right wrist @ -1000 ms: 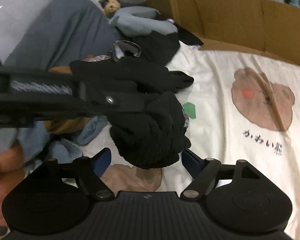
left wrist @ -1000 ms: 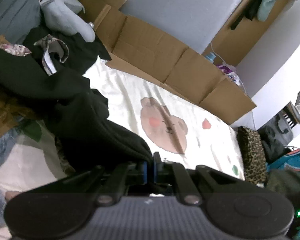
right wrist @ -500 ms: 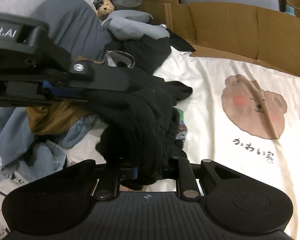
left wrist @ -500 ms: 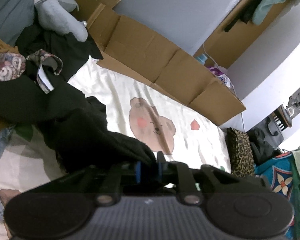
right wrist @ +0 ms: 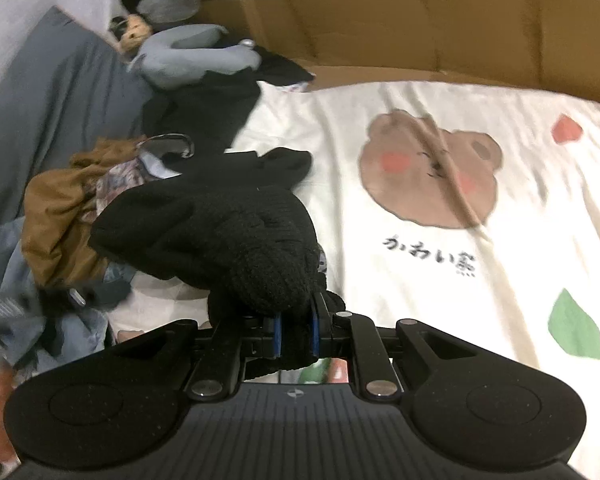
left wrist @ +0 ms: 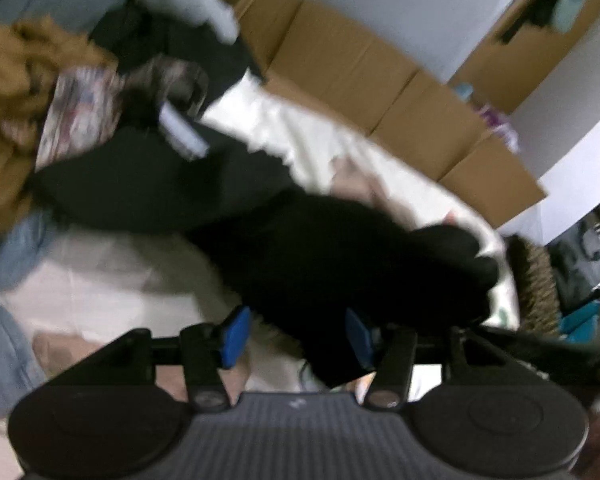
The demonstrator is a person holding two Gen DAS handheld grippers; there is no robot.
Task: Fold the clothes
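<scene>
Right wrist view: right tool (right wrist: 296, 338) is closing, pinching the soft black knitted garment (right wrist: 228, 236) beside the bear-print sheet (right wrist: 428, 168); it looks limp, so grasp an edge.

A cream bedsheet (right wrist: 440, 280) printed with a brown bear (right wrist: 430, 168) and green leaves covers the bed. Flattened cardboard (right wrist: 440, 24) lines its far edge. A grey pillow (right wrist: 52, 92) lies at the left. In the left wrist view, pale walls (left wrist: 580, 148) rise at the right.
</scene>
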